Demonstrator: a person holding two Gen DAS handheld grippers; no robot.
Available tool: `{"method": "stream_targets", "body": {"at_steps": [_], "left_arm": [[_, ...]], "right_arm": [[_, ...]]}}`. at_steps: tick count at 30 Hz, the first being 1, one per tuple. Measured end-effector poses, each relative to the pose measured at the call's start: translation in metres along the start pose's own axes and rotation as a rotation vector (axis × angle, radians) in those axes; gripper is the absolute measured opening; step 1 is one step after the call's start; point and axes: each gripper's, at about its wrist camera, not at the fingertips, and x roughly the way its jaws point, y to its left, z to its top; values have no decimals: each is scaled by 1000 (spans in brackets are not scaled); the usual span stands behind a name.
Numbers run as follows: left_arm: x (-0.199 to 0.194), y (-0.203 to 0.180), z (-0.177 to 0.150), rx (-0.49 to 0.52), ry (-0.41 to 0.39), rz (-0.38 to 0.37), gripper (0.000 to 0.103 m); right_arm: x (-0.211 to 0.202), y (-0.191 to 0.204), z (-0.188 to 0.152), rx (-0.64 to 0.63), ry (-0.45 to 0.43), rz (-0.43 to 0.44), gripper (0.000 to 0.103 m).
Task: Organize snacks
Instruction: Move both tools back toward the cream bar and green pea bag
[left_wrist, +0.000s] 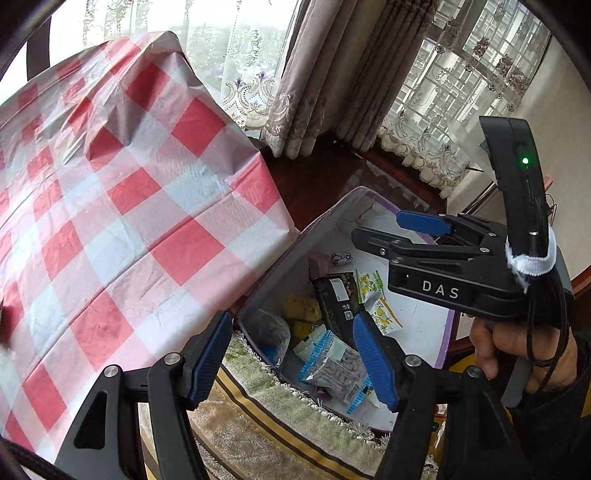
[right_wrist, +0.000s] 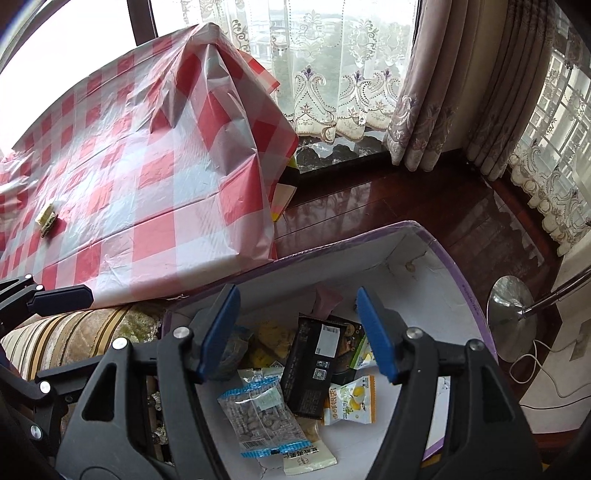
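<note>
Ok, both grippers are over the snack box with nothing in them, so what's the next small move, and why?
Probably swing the left gripper back to the checked table for the small yellow packet lying there. Both it and the right gripper stand open and empty over the box, so that packet looks like the only snack left out.

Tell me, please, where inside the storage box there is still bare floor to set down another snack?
The storage box has bare white floor along its right wall, right of the lemon-print packets, and at the far end behind the black carton. The left and near parts are crowded: the clear blue-edged nut bag and yellow snacks overlap there.
</note>
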Motion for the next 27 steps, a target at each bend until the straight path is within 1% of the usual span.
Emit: {"method": "stream_targets", "body": {"at_steps": [6, 15, 20, 27], "left_arm": [[-7, 14, 1, -21, -27, 21, 69], [-27, 56, 5, -67, -99, 103, 69], [-43, 92, 7, -115, -139, 154, 69], [-68, 159, 3, -237, -197, 226, 69]], "right_arm": [[1, 13, 2, -28, 6, 11, 69], [7, 50, 6, -95, 25, 41, 69], [9, 78, 11, -142, 30, 69, 69], [13, 121, 20, -212, 35, 105, 69]]}}
